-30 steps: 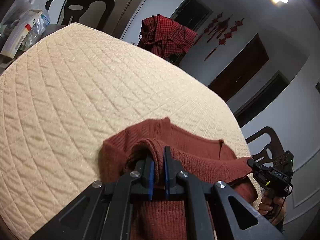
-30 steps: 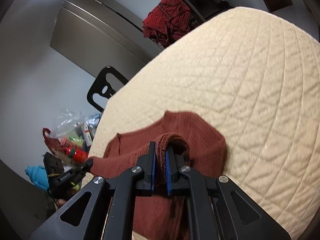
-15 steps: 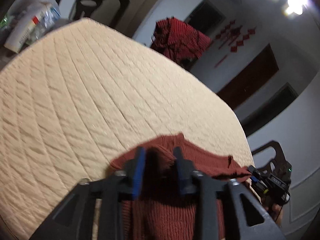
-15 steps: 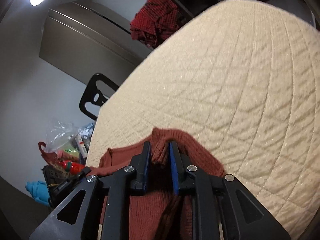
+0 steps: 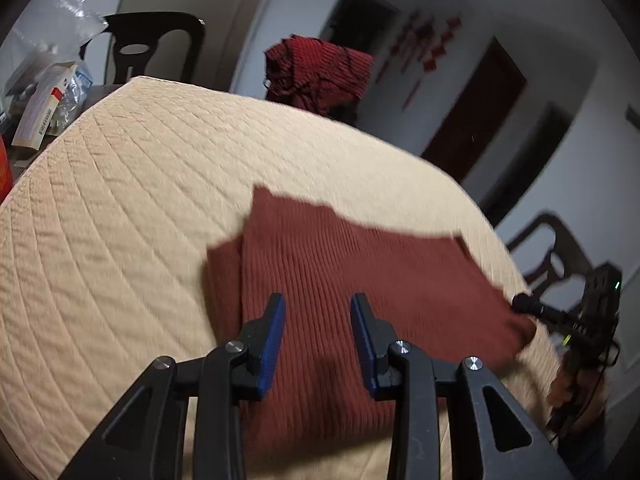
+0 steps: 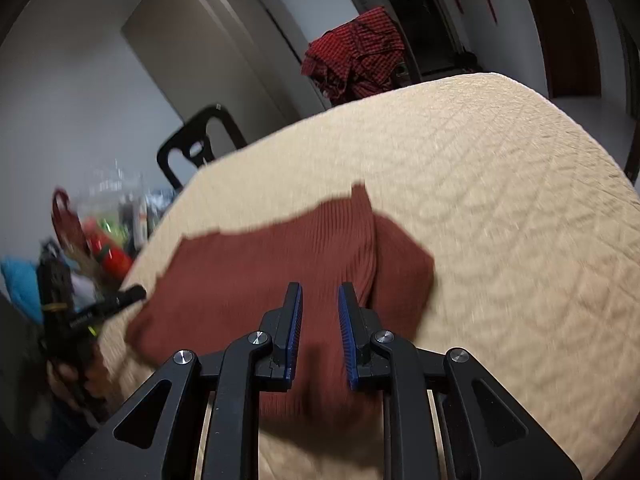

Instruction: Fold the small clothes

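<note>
Sweater (image 5: 360, 280) — rust-red, ribbed knit — lay folded flat on the quilted cream cover (image 5: 140, 200), just beyond and under both sets of fingertips. Left gripper (image 5: 318, 320) had just been opening and stood released, nothing between its blue pads; right gripper (image 6: 320, 312) likewise — parted, empty.

Both grippers are let go right now. The left gripper (image 5: 318, 328) has its blue pads clearly apart with nothing pinched between them, angled downward. The right gripper (image 6: 320, 320) is the same deal, jaws parted a bit narrower, also tilted down and empty. Both jaws have just been opening. A hand (image 6: 74, 376) wraps the left one's handle.
</note>
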Available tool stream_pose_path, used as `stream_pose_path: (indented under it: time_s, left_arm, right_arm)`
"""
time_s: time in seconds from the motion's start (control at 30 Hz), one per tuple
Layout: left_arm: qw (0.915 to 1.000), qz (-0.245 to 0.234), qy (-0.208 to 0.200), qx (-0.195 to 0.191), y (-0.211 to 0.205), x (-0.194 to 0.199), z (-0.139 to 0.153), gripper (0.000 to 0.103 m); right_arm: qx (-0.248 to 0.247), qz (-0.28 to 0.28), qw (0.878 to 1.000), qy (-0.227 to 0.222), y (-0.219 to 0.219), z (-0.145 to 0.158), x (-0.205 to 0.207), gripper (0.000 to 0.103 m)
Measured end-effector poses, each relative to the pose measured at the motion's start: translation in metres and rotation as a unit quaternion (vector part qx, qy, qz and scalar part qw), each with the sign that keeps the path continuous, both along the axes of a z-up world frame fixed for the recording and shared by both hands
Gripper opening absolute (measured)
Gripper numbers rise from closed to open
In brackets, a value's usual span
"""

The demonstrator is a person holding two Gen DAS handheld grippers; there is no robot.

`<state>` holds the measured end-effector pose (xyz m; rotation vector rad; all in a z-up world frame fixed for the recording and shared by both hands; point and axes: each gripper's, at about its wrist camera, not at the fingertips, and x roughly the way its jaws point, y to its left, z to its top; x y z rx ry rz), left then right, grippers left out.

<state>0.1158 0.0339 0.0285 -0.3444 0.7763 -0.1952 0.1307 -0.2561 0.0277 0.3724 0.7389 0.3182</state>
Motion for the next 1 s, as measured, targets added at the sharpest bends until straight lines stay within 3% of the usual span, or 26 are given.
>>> stream_pose_path:
  time_s: [0.2,0.23,0.53,0.67,0.77,0.87,1.0]
  left_arm:
    - [0.9985,-0.016,0.005,0.052,-0.012,-0.016,-0.015,0.036]
    - [0.9985,-0.017,0.006,0.052,-0.012,-0.015,-0.016,0.036]
    - [0.9981,-0.008,-0.004,0.06,-0.01,-0.031,-0.005,0.036]
    - [0.9974,-0.002,0.005,0.072,-0.012,-0.033,-0.013,0.036]
    - [0.9967,0.003,0.009,0.081,-0.018,-0.034,-0.008,0.036]
    - [0.9957,-0.006,-0.005,0.092,-0.032,-0.038,0.003,0.036]
    - [0.995,-0.04,-0.015,0.091,-0.066,-0.033,0.007,0.036]
  right_arm:
    - [-0.059,-0.003,0.998,0.017,0.006,-0.017,-0.022,0.018]
    - [-0.07,-0.013,0.997,0.024,0.005,-0.021,-0.02,0.013]
    - [-0.065,-0.017,0.998,0.003,0.007,-0.008,-0.043,0.012]
    - [-0.083,-0.023,0.996,0.027,0.009,-0.023,-0.041,0.01]
    - [-0.091,-0.03,0.995,0.024,0.01,-0.015,-0.042,0.01]
    - [-0.102,-0.008,0.995,-0.002,0.03,0.001,-0.046,0.01]
    - [-0.097,0.044,0.994,-0.009,0.068,0.0,-0.04,0.01]
